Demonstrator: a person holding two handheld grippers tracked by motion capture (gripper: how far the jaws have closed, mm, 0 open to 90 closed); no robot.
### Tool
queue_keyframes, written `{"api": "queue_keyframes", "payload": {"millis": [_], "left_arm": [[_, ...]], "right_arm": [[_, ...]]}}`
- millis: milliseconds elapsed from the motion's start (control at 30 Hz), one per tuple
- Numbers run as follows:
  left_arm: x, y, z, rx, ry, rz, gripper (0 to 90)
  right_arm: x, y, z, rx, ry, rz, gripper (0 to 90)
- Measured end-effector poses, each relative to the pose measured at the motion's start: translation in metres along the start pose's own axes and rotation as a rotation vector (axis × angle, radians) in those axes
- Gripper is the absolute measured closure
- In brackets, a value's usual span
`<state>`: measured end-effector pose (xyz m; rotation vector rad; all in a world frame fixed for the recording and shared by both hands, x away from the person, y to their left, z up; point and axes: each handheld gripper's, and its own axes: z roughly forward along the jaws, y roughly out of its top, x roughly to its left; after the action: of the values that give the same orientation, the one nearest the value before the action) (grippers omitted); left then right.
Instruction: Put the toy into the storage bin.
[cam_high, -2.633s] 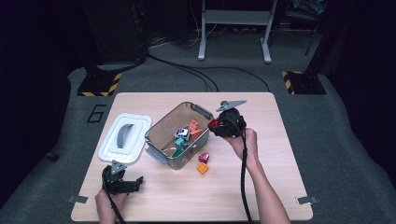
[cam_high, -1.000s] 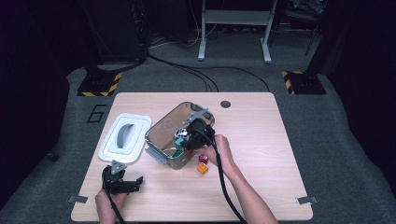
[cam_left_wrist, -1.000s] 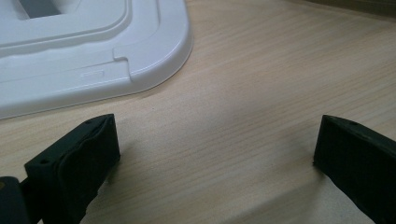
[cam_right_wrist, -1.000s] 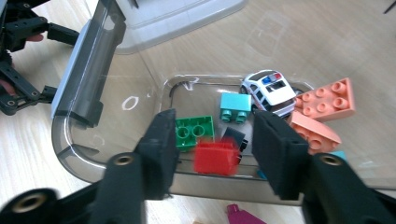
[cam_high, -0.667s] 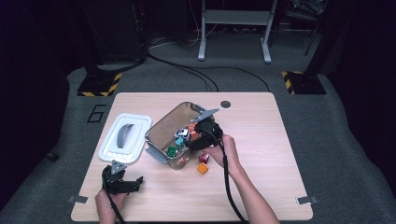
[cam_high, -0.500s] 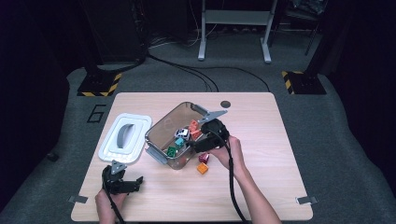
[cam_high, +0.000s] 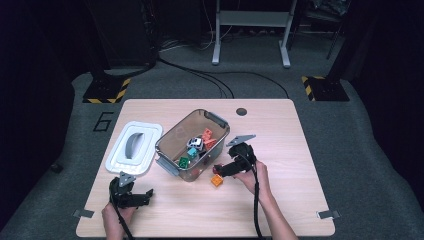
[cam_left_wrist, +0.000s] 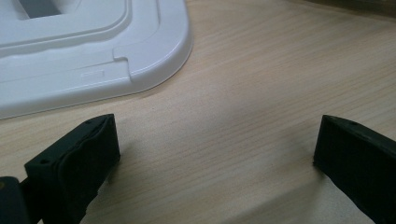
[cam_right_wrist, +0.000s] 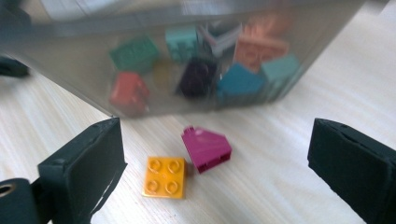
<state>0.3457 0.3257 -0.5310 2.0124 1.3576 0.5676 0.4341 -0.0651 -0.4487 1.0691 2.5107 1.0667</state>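
Observation:
A clear plastic bin (cam_high: 172, 141) holds several coloured bricks in the middle of the table. An orange two-by-two brick (cam_right_wrist: 164, 177) and a magenta sloped brick (cam_right_wrist: 207, 148) lie on the wood just outside the bin wall (cam_right_wrist: 187, 70). My right gripper (cam_right_wrist: 218, 156) is open and low over the table, its jaws wide on either side of these two bricks and touching neither. From above, the right gripper (cam_high: 223, 170) sits at the bin's front right, beside the orange brick (cam_high: 216, 180). My left gripper (cam_high: 145, 196) rests open near the front left edge.
A white lid (cam_high: 134, 148) lies flat left of the bin, and its corner (cam_left_wrist: 88, 51) is just beyond my left gripper (cam_left_wrist: 217, 144). Bare wood lies between the left jaws. A dark round hole (cam_high: 242, 111) marks the table's far side.
My right gripper was over the bin a second ago. It has since drawn back to the right and come down by the two loose bricks. The left gripper has stayed still.

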Motion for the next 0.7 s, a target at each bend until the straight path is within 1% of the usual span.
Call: {"api": "queue_keyframes", "payload": {"millis": [67, 133, 167, 200, 233, 267, 300, 333, 367, 433, 533, 567, 633, 700], "left_arm": [[0.000, 0.000, 0.000, -0.004, 0.001, -0.001, 0.1], [0.000, 0.000, 0.000, 0.000, 0.000, 0.000, 0.1], [0.000, 0.000, 0.000, 0.000, 0.000, 0.000, 0.1], [0.000, 0.000, 0.000, -0.004, 0.004, -0.001, 0.1], [0.000, 0.000, 0.000, 0.001, 0.000, 0.001, 0.1], [0.000, 0.000, 0.000, -0.001, 0.000, 0.000, 0.1], [0.000, 0.000, 0.000, -0.004, 0.001, -0.001, 0.1], [0.000, 0.000, 0.000, -0.004, 0.001, -0.001, 0.1], [0.000, 0.000, 0.001, -0.008, 0.005, -0.002, 0.1], [0.000, 0.000, 0.000, 0.000, 0.000, 0.000, 0.1], [0.000, 0.000, 0.000, -0.004, 0.003, -0.001, 0.1], [0.000, 0.000, 0.001, -0.008, 0.004, -0.002, 0.1], [0.000, 0.000, 0.000, 0.000, 0.000, 0.001, 0.1], [0.000, 0.000, 0.000, -0.005, 0.001, -0.001, 0.1]], "right_arm": [[-0.002, -0.007, 0.010, 0.009, -0.001, 0.010, 9.7], [-0.004, -0.013, 0.020, 0.024, 0.012, 0.010, 17.8], [-0.003, -0.015, 0.024, 0.030, 0.012, 0.017, 22.7], [-0.004, -0.017, 0.029, 0.040, 0.022, 0.011, 25.4], [-0.004, -0.019, 0.032, 0.045, 0.023, 0.016, 28.9], [-0.005, -0.020, 0.038, 0.049, 0.034, 0.017, 34.1], [-0.004, -0.021, 0.040, 0.054, 0.036, 0.026, 37.9], [-0.004, -0.021, 0.040, 0.054, 0.036, 0.026, 37.9], [-0.004, -0.021, 0.042, 0.057, 0.035, 0.017, 40.2], [-0.004, -0.021, 0.045, 0.060, 0.036, 0.020, 46.1], [-0.004, -0.021, 0.048, 0.072, 0.041, 0.028, 51.0], [-0.005, -0.022, 0.049, 0.081, 0.036, 0.028, 51.7], [-0.005, -0.024, 0.050, 0.086, 0.037, 0.031, 52.8], [-0.006, -0.025, 0.050, 0.090, 0.034, 0.028, 53.7]]}}
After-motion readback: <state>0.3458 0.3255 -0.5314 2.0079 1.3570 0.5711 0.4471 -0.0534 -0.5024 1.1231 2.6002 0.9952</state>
